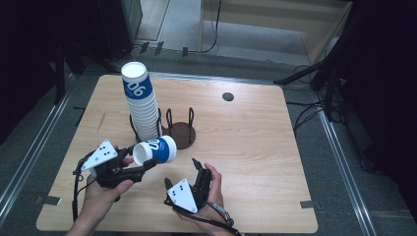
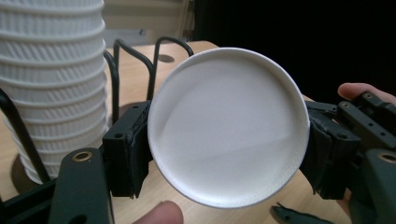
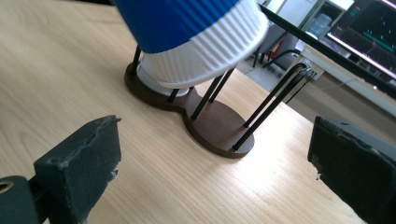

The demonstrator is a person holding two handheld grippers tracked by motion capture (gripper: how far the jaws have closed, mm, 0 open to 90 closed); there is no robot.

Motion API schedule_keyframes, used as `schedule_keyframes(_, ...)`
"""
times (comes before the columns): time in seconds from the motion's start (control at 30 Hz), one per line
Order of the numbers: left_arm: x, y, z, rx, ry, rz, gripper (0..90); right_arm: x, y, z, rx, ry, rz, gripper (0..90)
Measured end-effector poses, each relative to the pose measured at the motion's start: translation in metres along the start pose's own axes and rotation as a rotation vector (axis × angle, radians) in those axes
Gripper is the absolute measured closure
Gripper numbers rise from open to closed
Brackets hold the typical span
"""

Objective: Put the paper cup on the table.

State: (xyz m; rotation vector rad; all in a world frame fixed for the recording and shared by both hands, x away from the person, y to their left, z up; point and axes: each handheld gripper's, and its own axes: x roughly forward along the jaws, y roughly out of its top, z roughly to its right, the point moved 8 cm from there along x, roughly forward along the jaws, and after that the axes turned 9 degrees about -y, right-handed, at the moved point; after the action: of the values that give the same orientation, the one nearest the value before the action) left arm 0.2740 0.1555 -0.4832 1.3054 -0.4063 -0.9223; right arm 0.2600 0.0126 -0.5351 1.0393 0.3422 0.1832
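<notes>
A blue-and-white paper cup (image 1: 155,150) lies on its side in the air, and my left gripper (image 1: 139,158) is shut on its base end. In the left gripper view its white round bottom (image 2: 229,126) faces the camera between the two pads. A tall stack of the same cups (image 1: 140,101) stands in a dark wooden holder (image 1: 183,136) with black wire uprights, just behind the held cup. My right gripper (image 1: 182,171) is open and holds nothing, low over the table near its front edge. In the right gripper view the held cup (image 3: 191,32) hangs above the holder's base (image 3: 210,126).
The light wooden table (image 1: 255,137) has a dark round cable hole (image 1: 227,96) at the back. The holder's right-hand slot has no cups in it. Dark stands and cables surround the table on the floor.
</notes>
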Motion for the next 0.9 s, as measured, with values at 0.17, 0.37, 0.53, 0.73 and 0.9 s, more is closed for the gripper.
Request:
schedule_keyframes(0.17,-0.001,0.001,-0.004,-0.001,0.011,0.044,28.2,0.004,0.003,0.010,0.061,-0.047,-0.016,6.1)
schedule_keyframes(0.37,-0.002,0.006,-0.007,-0.007,0.024,0.100,28.2,0.004,0.007,0.015,0.109,-0.060,-0.029,8.0)
schedule_keyframes(0.53,0.003,0.009,-0.008,0.000,0.018,0.154,28.2,0.004,0.020,0.017,0.212,-0.027,-0.050,14.4)
schedule_keyframes(0.73,0.004,0.012,-0.009,0.012,0.015,0.186,28.3,0.003,0.027,0.018,0.328,0.004,-0.082,15.2)
schedule_keyframes(0.9,0.004,0.015,-0.010,0.020,0.015,0.216,28.3,0.002,0.038,0.015,0.466,0.080,-0.138,0.0)
